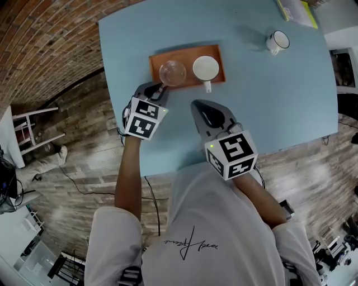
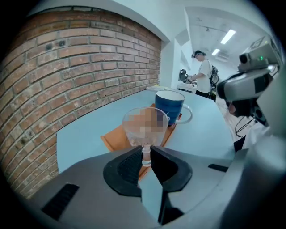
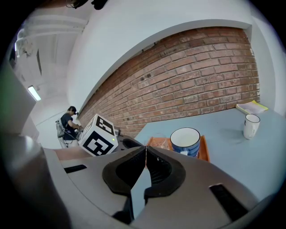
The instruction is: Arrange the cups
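A clear glass cup (image 1: 172,72) is at the left end of the orange tray (image 1: 215,81), and I cannot tell whether it rests on the tray. My left gripper (image 1: 159,90) is shut on the cup's thin handle (image 2: 146,157); the glass bowl (image 2: 145,126) stands just beyond the jaws. A blue mug with a white inside (image 1: 206,68) stands on the tray's right half and shows behind the glass (image 2: 170,107). A white mug (image 1: 277,42) stands alone at the table's far right. My right gripper (image 1: 197,105) hovers near the table's front, shut and empty (image 3: 145,149).
A yellow-edged book (image 1: 297,11) lies at the far right corner of the blue table (image 1: 291,106). A brick wall runs along the table's left side. A white stool (image 1: 28,131) stands on the wooden floor at left. A person (image 2: 203,74) stands far off.
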